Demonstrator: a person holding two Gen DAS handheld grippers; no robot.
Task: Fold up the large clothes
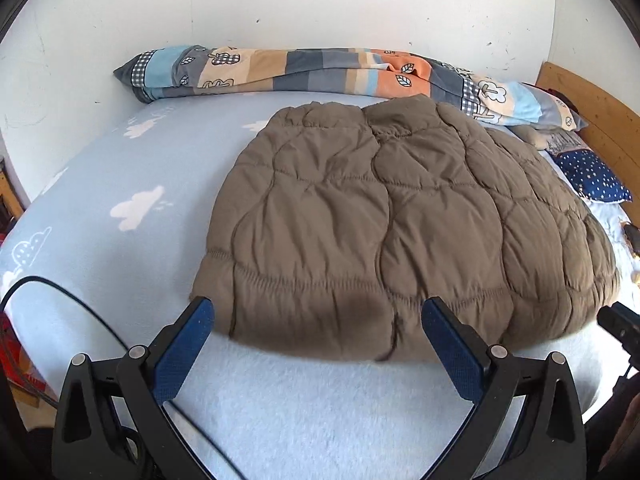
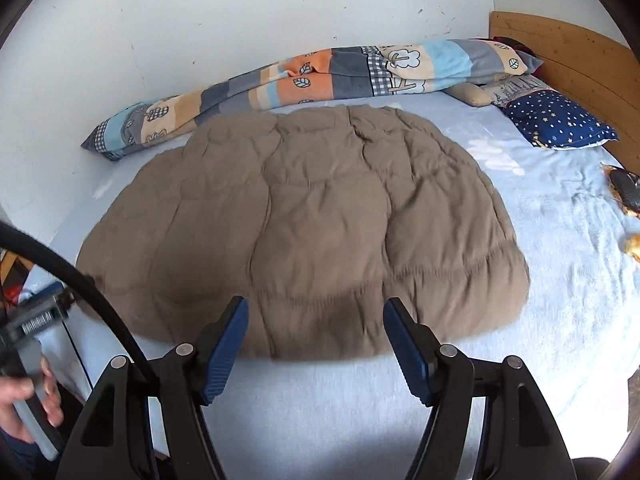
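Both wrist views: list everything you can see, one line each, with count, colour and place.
Quilted jacket: one, brown, spread flat mid-bed.
Bed sheet: one, light blue with white clouds, covering the mattress.
Rolled blanket: one, patchwork of orange, blue, grey and cream, along the wall.
Star pillow: one, navy with pale dots, by the headboard.
Headboard: one, light wood, at the bed's right end.
Wall: white, behind the bed.
Cable: one, black, lower left of the left view.
Left tool: black with blue pads, open, at the jacket's near hem.
Right tool: same colours, open, over the hem.
Hand: one, holding the left tool's grip.
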